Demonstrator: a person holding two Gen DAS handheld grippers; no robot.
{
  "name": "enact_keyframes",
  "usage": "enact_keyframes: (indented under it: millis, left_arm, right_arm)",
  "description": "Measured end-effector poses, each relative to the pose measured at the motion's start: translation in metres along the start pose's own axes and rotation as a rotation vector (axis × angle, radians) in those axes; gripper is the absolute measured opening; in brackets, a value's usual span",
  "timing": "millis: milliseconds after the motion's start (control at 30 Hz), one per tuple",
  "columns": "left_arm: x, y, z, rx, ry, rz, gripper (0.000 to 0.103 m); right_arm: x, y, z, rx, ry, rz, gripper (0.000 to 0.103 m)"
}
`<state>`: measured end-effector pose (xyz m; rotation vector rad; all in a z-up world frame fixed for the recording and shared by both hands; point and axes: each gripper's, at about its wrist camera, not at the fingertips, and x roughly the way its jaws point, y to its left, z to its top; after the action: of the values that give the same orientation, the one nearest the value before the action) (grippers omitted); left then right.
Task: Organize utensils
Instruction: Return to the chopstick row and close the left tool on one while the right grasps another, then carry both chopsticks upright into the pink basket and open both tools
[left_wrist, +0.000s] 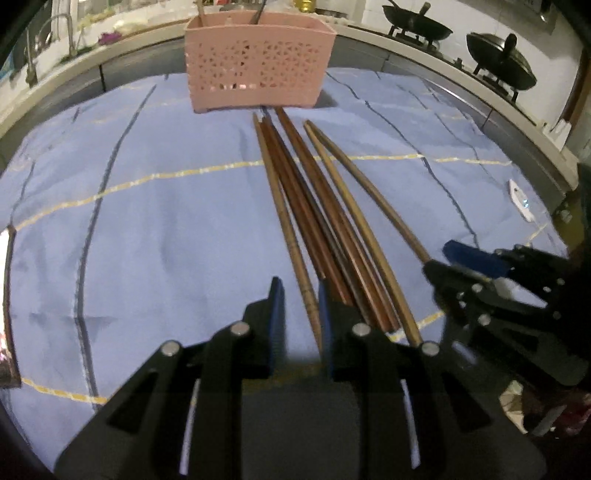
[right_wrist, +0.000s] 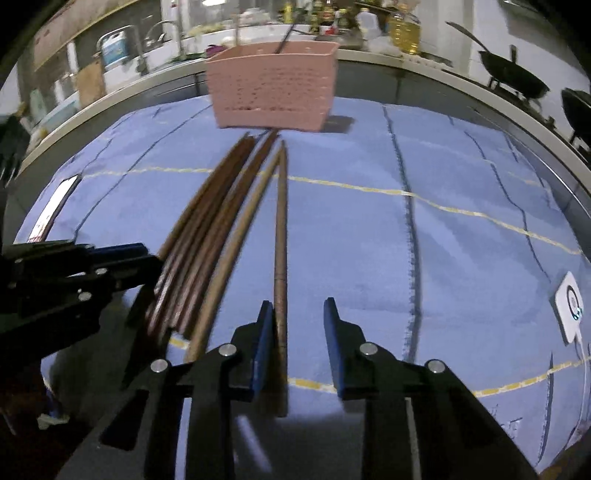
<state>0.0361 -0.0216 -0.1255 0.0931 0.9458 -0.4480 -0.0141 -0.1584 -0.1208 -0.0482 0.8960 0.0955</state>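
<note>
Chopsticks fanned before basket | left gripper released | right gripper released | charger right-view only

**Blue cloth, chopsticks and a pink basket**

The tabletop wears a blue cloth with yellow and dark lines. On it lie brown chopsticks side by side, a pink perforated basket at their far tips, and a white device near the right edge.

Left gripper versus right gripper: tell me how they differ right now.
The left gripper straddles the leftmost chopstick, with a narrow gap; the right gripper stands wider around the rightmost chopstick, which lies against its left pad. Both are open, low over the blue cloth, pointing toward the pink basket.
</note>
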Motion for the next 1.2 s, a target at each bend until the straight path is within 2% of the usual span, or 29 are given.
enact_keyframes:
  millis: [100, 133, 167, 233, 433, 600, 833, 1100, 1200]
  left_arm:
    - [0.003, -0.002, 0.004, 0.012, -0.011, 0.036, 0.019]
    - [0.004, -0.002, 0.006, 0.012, -0.013, 0.042, 0.014]
    - [0.006, -0.001, 0.007, 0.012, -0.016, 0.051, 0.008]
    - [0.006, 0.004, 0.009, 0.002, -0.016, 0.033, 0.007]
    - [-0.009, 0.026, -0.009, 0.007, 0.013, 0.028, 0.006]
    - [-0.012, 0.034, -0.011, 0.022, 0.037, 0.002, 0.009]
    - [0.022, 0.035, 0.049, 0.079, 0.044, 0.05, 0.011]
    - [0.065, 0.041, 0.113, 0.096, 0.041, 0.025, 0.011]
    - [0.074, 0.041, 0.125, 0.105, 0.037, 0.01, 0.005]
  right_arm:
    - [0.0, -0.002, 0.0, 0.011, 0.001, 0.008, 0.029]
    - [0.0, -0.001, -0.001, 0.007, -0.003, 0.01, 0.028]
    - [0.0, -0.001, 0.0, 0.004, -0.005, 0.012, 0.021]
    - [0.0, -0.002, 0.0, 0.001, -0.013, 0.045, 0.007]
    - [-0.005, -0.028, -0.003, 0.061, 0.029, 0.063, 0.007]
    - [-0.005, -0.031, 0.001, 0.016, 0.07, 0.081, 0.007]
    - [0.029, -0.032, 0.053, -0.004, 0.104, 0.125, 0.008]
    - [0.078, -0.041, 0.124, 0.057, 0.138, 0.209, 0.008]
    - [0.089, -0.046, 0.138, 0.083, 0.148, 0.268, 0.005]
